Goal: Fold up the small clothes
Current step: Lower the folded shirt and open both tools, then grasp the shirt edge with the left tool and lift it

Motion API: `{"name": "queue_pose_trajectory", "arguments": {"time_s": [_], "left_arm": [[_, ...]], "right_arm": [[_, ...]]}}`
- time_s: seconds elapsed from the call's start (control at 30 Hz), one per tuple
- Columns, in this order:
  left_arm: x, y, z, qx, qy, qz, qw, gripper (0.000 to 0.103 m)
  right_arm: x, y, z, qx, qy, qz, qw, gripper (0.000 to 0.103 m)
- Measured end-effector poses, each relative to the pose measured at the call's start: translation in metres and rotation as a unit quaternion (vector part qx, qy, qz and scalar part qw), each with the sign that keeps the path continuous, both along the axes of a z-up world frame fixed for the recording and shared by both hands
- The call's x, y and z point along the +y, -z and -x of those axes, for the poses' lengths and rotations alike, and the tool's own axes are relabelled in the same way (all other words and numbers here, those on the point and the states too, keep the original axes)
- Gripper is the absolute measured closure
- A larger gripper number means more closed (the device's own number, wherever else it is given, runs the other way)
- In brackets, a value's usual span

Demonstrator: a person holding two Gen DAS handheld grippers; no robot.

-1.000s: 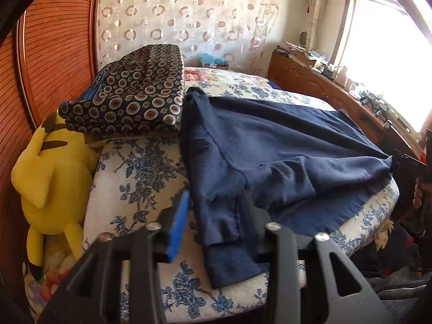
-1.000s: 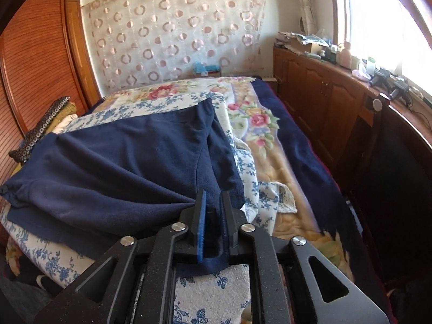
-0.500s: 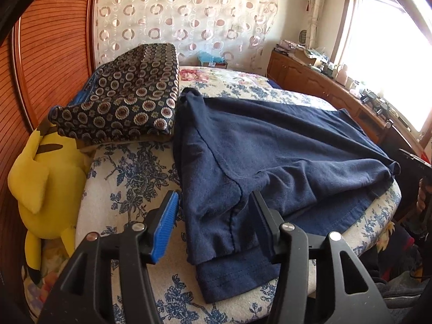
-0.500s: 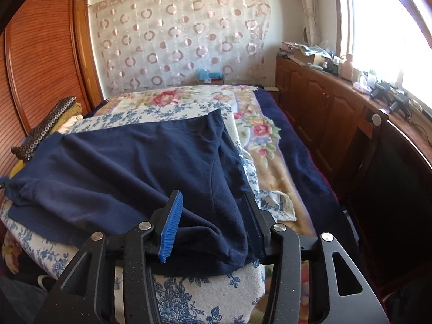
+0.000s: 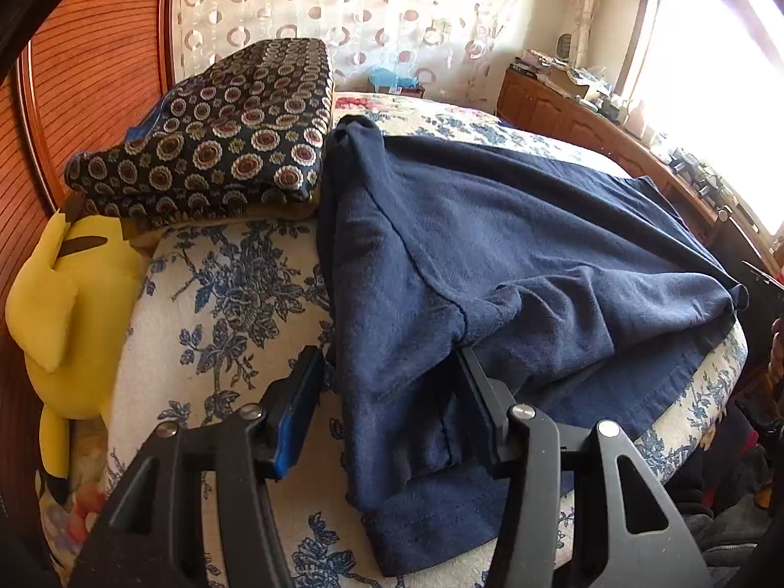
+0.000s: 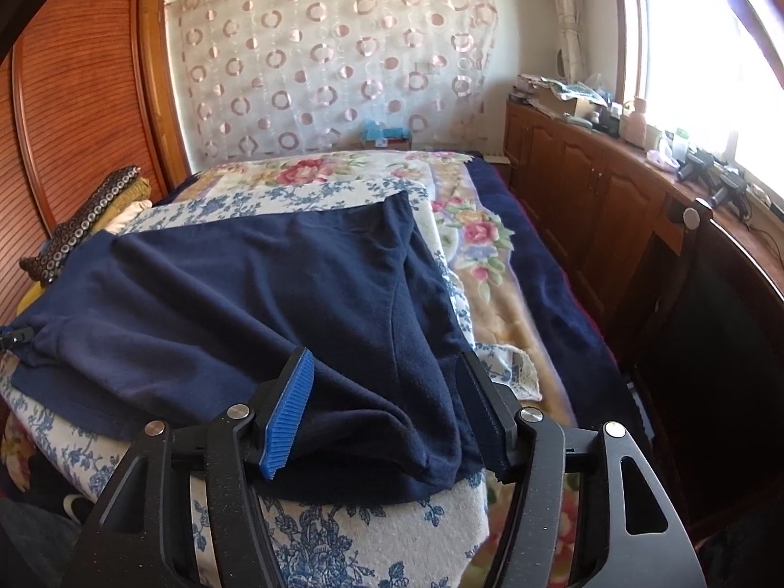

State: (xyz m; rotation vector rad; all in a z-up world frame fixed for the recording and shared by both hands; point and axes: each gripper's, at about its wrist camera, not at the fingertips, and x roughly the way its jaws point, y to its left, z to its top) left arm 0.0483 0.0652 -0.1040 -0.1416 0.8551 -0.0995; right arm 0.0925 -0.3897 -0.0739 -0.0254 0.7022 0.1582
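Observation:
A navy blue garment (image 5: 514, 255) lies partly folded on the blue-flowered bed cover (image 5: 220, 304); its top layer is doubled over the lower one. It also shows in the right wrist view (image 6: 245, 304). My left gripper (image 5: 387, 382) is open, its jaws wide on either side of the garment's near left end, not closed on it. My right gripper (image 6: 382, 387) is open too, its jaws standing either side of the garment's near right corner at the bed's edge.
A folded dark cloth with ring patterns (image 5: 220, 147) lies at the left by the wooden headboard (image 5: 88, 63). A yellow plush toy (image 5: 63, 304) sits beside the bed. A wooden sideboard (image 6: 612, 206) with clutter runs under the window on the right.
Both grippers have opened. The right one was shut on the garment's corner and has let it go; the left jaws have spread wider. The folded layer now rests on the bed.

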Motion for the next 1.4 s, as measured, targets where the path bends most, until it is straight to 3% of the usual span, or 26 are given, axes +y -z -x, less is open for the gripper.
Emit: {"name": "queue_pose_trajectory", "arguments": {"time_s": [0.57,0.73,0.87,1.07,1.17,1.2,1.4], "left_arm": [[-0.002,0.005,0.003,-0.003,-0.012,-0.004,0.9999,0.050],[-0.002,0.004,0.006,-0.011,0.006,0.029,0.9995,0.050],[-0.002,0.004,0.005,-0.011,0.012,0.036,0.9992,0.051],[0.000,0.003,-0.002,-0.009,0.015,0.040,0.9990,0.069],[0.001,0.003,-0.007,-0.007,0.018,0.036,0.9992,0.084],[0.001,0.004,-0.008,-0.009,0.023,0.035,0.9991,0.095],[-0.016,-0.017,-0.017,-0.038,0.056,0.017,0.9976,0.097]], "right_arm": [[0.053,0.031,-0.022,0.033,-0.063,0.010,0.997,0.038],[0.065,0.050,-0.024,0.052,-0.064,0.025,0.996,0.037],[0.064,0.055,-0.020,0.037,-0.066,0.031,0.997,0.035],[0.065,0.059,-0.016,0.021,-0.064,0.033,0.997,0.034],[0.064,0.059,-0.016,0.020,-0.064,0.034,0.997,0.034],[0.064,0.059,-0.016,0.021,-0.064,0.033,0.997,0.034],[0.064,0.059,-0.015,0.021,-0.064,0.032,0.997,0.034]]}}
